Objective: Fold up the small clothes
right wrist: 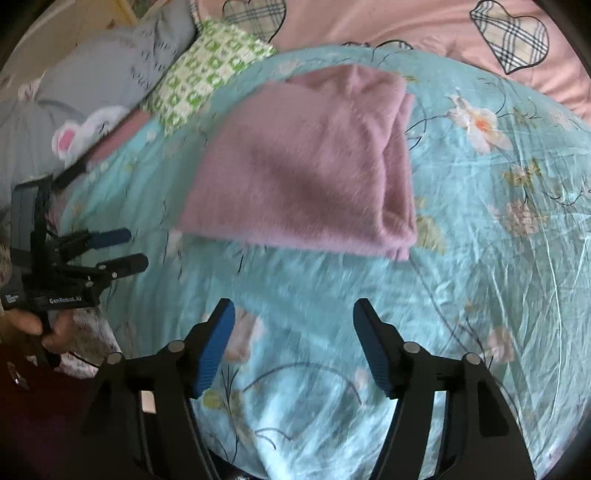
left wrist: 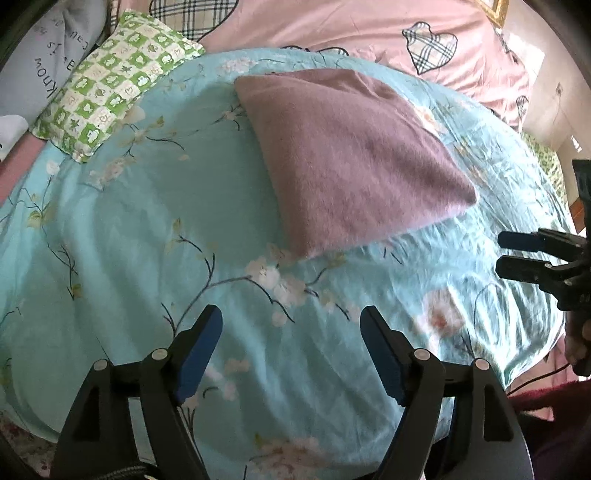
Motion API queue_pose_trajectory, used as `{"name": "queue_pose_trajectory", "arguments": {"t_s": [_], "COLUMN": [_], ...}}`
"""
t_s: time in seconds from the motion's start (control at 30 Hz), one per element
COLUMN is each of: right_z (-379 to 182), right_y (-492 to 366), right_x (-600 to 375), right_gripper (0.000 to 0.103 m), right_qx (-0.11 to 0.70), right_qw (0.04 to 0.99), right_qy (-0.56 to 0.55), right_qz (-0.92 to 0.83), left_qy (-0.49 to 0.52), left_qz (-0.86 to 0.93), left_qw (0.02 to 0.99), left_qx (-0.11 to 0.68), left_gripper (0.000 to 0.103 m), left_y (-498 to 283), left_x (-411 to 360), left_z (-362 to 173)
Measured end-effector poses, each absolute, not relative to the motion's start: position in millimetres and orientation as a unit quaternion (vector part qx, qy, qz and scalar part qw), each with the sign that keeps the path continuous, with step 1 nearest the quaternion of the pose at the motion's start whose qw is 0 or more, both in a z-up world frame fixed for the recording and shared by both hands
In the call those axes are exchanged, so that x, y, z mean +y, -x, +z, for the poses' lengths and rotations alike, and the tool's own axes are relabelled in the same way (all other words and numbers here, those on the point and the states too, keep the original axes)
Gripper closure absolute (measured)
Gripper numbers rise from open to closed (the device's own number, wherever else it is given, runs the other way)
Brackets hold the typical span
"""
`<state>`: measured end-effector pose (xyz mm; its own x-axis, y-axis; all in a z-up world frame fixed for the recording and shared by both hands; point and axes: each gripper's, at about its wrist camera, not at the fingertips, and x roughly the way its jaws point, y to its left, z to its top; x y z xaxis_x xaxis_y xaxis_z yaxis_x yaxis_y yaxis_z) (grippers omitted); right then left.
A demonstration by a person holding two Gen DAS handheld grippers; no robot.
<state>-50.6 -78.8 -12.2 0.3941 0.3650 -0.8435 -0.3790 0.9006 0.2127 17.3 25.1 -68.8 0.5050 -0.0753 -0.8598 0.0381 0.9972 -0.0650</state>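
A mauve fuzzy garment (left wrist: 354, 158) lies folded into a compact rectangle on the turquoise floral bedspread (left wrist: 147, 229); it also shows in the right wrist view (right wrist: 306, 166), with stacked layers along its right edge. My left gripper (left wrist: 291, 314) is open and empty, held above the bedspread short of the garment; it also shows at the left of the right wrist view (right wrist: 135, 249). My right gripper (right wrist: 293, 306) is open and empty, likewise short of the garment; it shows at the right edge of the left wrist view (left wrist: 500, 253).
A green checked pillow (left wrist: 110, 81) and a grey printed cushion (left wrist: 48, 51) lie at the far left. A pink quilt with plaid hearts (left wrist: 369, 29) lies behind the bedspread. The bed's edge runs along the right (left wrist: 554, 332).
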Motion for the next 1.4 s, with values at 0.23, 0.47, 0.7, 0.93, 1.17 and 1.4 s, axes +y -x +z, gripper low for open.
{"name": "queue_pose_trajectory", "arguments": {"t_s": [0.23, 0.47, 0.7, 0.93, 1.17, 1.4], "right_z": [6.0, 27.9, 11.7, -9.5, -12.0, -14.4], "right_y": [46.3, 32.1, 25.6, 17.0, 10.4, 5.8], "right_x": [-81.1, -69.7, -53.6, -48.7, -46.6, -42.6], "right_gripper": [0.025, 0.015, 0.015, 0.015, 0.015, 0.015], "right_qx": [0.489, 0.463, 0.478, 0.503, 0.506, 0.508], "right_qw": [0.848, 0.863, 0.854, 0.842, 0.842, 0.840], "right_qy": [0.009, 0.030, 0.047, 0.054, 0.050, 0.050], "right_qz": [0.206, 0.201, 0.200, 0.186, 0.182, 0.184], "left_qy": [0.026, 0.042, 0.026, 0.006, 0.006, 0.005], "left_qz": [-0.012, 0.007, 0.033, 0.050, 0.067, 0.072], "left_qw": [0.882, 0.893, 0.888, 0.879, 0.875, 0.876], "left_qx": [0.470, 0.449, 0.457, 0.474, 0.479, 0.477], "left_gripper": [0.019, 0.014, 0.013, 0.013, 0.013, 0.013], "left_y": [-25.5, -44.7, -52.8, -57.0, -60.1, -65.1], "left_x": [24.9, 30.6, 25.0, 23.2, 31.0, 35.1], "left_z": [-42.3, -18.8, -33.6, -52.8, -58.7, -58.8]}}
